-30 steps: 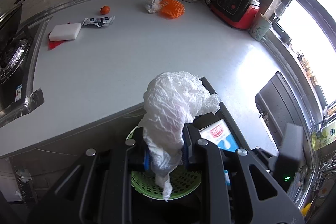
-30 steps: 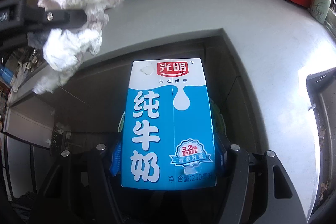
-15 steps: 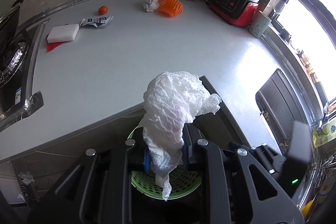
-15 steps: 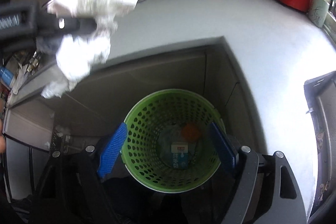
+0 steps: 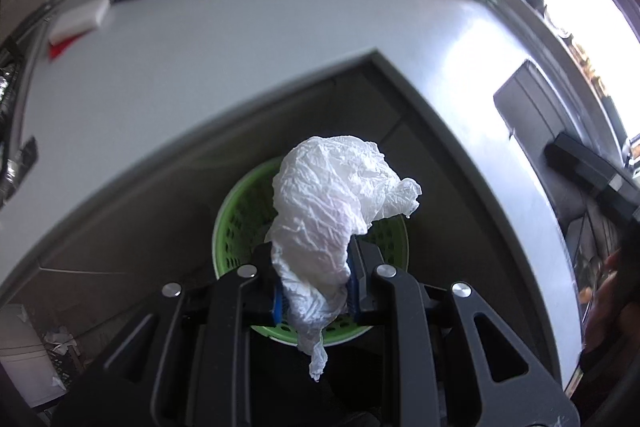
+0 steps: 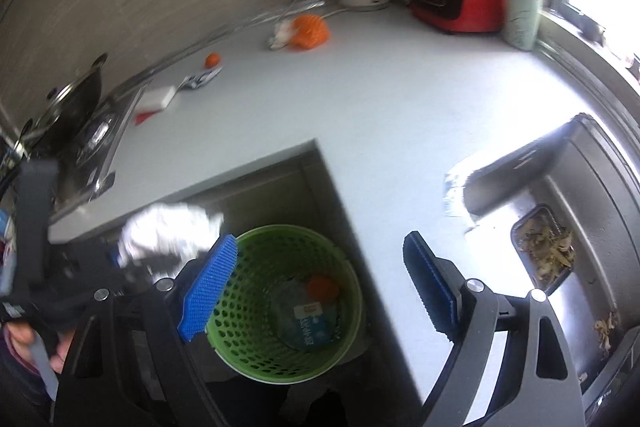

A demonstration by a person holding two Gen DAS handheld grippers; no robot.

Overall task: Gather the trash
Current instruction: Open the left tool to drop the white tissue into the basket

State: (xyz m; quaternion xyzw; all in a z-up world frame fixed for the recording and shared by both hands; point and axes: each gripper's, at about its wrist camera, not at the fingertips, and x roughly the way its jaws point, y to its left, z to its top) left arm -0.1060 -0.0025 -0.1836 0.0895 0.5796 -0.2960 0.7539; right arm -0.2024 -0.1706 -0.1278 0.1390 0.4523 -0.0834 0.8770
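The crumpled white paper (image 5: 336,211) is squeezed in my left tool (image 5: 316,297), in the middle of the left picture, right above the green basket (image 5: 236,215). It looks very light and soft, so I think it will squash and flutter, not break. My tool pinches it low down, at the thin end, and the big puffy part sticks up. I think that is a good place to hold it.

My right tool (image 6: 320,281) is spread wide with nothing in it, over the same basket at the bottom middle of the right picture. A blue milk box (image 6: 308,321) and something orange lie inside the basket.

More trash sits on the desk (image 6: 360,99) at the upper left: an orange net (image 6: 310,31) and a small wrapper (image 6: 200,79).
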